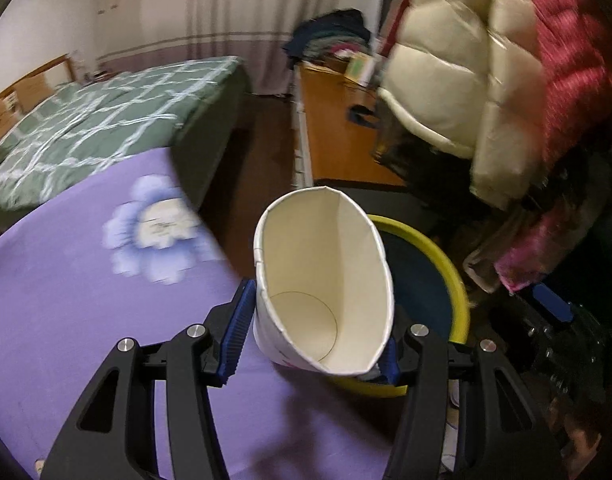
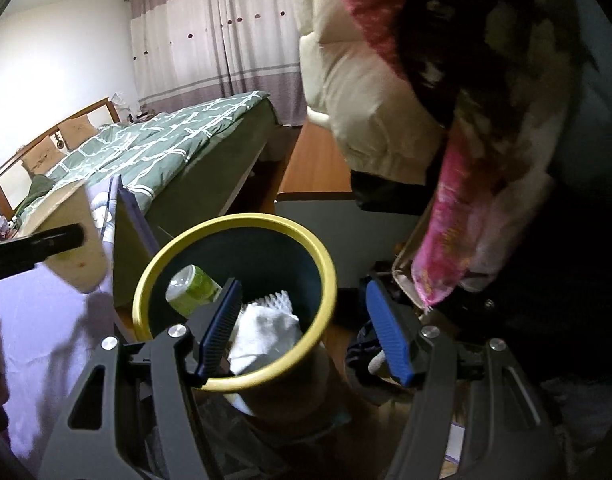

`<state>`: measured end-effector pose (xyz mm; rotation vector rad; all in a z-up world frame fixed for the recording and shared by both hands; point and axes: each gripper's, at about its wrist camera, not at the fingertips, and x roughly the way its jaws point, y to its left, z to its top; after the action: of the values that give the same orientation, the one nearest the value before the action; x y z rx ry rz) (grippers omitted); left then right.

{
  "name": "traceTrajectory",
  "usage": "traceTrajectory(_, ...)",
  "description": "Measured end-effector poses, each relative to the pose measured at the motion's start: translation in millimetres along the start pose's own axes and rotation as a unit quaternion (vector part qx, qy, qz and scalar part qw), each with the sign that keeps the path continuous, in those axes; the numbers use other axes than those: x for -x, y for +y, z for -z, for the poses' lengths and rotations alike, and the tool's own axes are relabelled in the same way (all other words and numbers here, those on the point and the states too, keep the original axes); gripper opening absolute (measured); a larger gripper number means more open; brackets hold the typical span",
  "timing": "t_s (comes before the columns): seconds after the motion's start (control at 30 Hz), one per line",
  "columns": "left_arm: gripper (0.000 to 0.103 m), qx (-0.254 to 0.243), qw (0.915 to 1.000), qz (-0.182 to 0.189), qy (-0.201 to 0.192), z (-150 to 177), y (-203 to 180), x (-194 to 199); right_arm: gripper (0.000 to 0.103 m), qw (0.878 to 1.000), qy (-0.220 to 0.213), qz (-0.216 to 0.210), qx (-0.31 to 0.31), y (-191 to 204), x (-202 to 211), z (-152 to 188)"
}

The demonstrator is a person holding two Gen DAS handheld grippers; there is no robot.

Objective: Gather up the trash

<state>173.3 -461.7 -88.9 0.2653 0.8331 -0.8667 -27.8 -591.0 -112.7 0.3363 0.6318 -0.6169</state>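
My left gripper point(image 1: 311, 334) is shut on a white paper cup point(image 1: 325, 276), squeezed oval, its mouth facing the camera, held over the edge of a purple table point(image 1: 66, 300) beside the bin. The bin point(image 1: 457, 280) has a yellow rim and a dark blue inside. In the right wrist view the bin point(image 2: 306, 240) lies right below my right gripper point(image 2: 306, 332), which is open and empty. Inside it lie a green-labelled bottle point(image 2: 194, 286) and crumpled white tissue point(image 2: 266, 332). The cup point(image 2: 72, 236) in the left gripper shows at left.
A bed point(image 1: 98, 128) with a green checked cover stands behind the table. A wooden desk point(image 1: 337, 128) with clothes runs along the back. Hanging cream and pink coats point(image 1: 485, 80) crowd the right side, close above the bin. A flower print point(image 1: 154, 228) marks the purple tablecloth.
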Motion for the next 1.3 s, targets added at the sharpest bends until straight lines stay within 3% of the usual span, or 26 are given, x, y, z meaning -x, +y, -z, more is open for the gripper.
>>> traceTrajectory(0.23,0.054,-0.026,0.9981,0.038,0.040,-10,-60,-49,0.062,1.000,0.003,0.000,-0.011,-16,6,4)
traceTrajectory(0.4,0.057,-0.027,0.9980,0.036,0.044,-15,-75,-71,0.062,1.000,0.004,0.002,-0.015,-19,11,8)
traceTrajectory(0.43,0.065,-0.028,0.9979,0.036,0.046,-15,-76,-75,0.062,1.000,0.004,0.002,-0.015,-19,12,8)
traceTrajectory(0.47,0.080,-0.029,0.9982,0.028,0.045,-14,-76,-76,0.062,1.000,0.005,0.002,-0.015,-18,12,8)
traceTrajectory(0.53,0.087,-0.026,0.9988,0.018,0.037,-12,-69,-67,0.062,1.000,0.004,-0.001,-0.015,-16,13,9)
traceTrajectory(0.7,0.097,-0.014,0.9996,0.007,-0.025,0,-36,12,0.062,1.000,-0.004,-0.018,-0.006,-2,20,5)
traceTrajectory(0.87,0.098,0.010,0.9941,-0.047,-0.097,31,15,106,0.062,0.999,-0.010,-0.046,0.013,22,29,5)
traceTrajectory(1.03,0.098,0.058,0.9847,-0.102,-0.129,82,70,177,0.062,0.995,-0.017,-0.087,0.043,59,45,6)
traceTrajectory(1.23,0.098,0.135,0.9571,-0.211,-0.146,154,126,261,0.066,0.986,-0.044,-0.135,0.090,106,82,8)
traceTrajectory(1.3,0.098,0.160,0.9494,-0.223,-0.154,173,140,287,0.067,0.982,-0.055,-0.150,0.102,120,95,8)
